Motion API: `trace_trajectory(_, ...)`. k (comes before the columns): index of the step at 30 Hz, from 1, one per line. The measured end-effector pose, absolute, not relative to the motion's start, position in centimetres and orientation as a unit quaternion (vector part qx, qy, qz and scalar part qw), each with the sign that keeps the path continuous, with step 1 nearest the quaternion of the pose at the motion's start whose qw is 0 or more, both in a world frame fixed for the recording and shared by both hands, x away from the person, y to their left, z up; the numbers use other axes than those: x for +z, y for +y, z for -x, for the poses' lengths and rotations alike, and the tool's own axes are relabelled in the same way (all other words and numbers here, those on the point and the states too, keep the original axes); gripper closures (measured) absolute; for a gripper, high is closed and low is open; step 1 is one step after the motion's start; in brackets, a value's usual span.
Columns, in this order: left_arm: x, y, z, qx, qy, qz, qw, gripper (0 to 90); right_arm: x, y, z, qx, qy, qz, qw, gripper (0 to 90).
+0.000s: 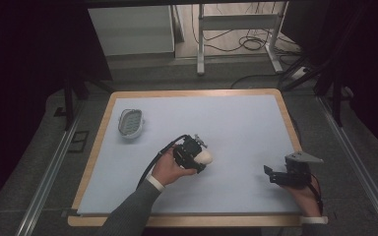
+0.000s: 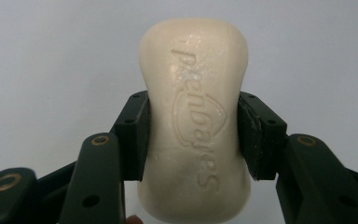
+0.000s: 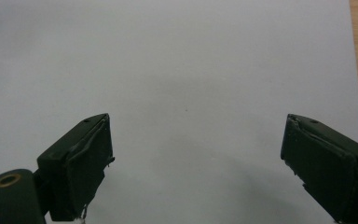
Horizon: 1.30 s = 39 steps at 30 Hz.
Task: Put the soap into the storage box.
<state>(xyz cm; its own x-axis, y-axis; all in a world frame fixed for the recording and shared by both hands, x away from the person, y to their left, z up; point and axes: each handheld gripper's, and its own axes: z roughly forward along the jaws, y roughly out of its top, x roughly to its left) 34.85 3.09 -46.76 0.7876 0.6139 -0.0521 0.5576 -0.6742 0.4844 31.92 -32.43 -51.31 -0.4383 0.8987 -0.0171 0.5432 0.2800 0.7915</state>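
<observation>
Nearest, at about four o'clock on the table, the right gripper is held low over the pale blue mat, its jaws spread wide apart with nothing between them, as is seen in the right gripper view. Toward the centre, the left gripper is closed on a cream soap bar; in the left gripper view the soap bar is pinched at its narrowed waist between both pads, embossed lettering facing up. Farthest, at ten o'clock, a small oval soap dish is seen, well apart from both grippers.
</observation>
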Motion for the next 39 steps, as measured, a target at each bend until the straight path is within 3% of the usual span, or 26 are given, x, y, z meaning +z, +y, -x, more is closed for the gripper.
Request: trace_trajectory(39,-45.3,9.3,-37.3,0.063,0.383,-0.882,0.265,49.5,-51.5,-32.5,-31.9,0.364,0.764,-0.476,0.239,9.3)
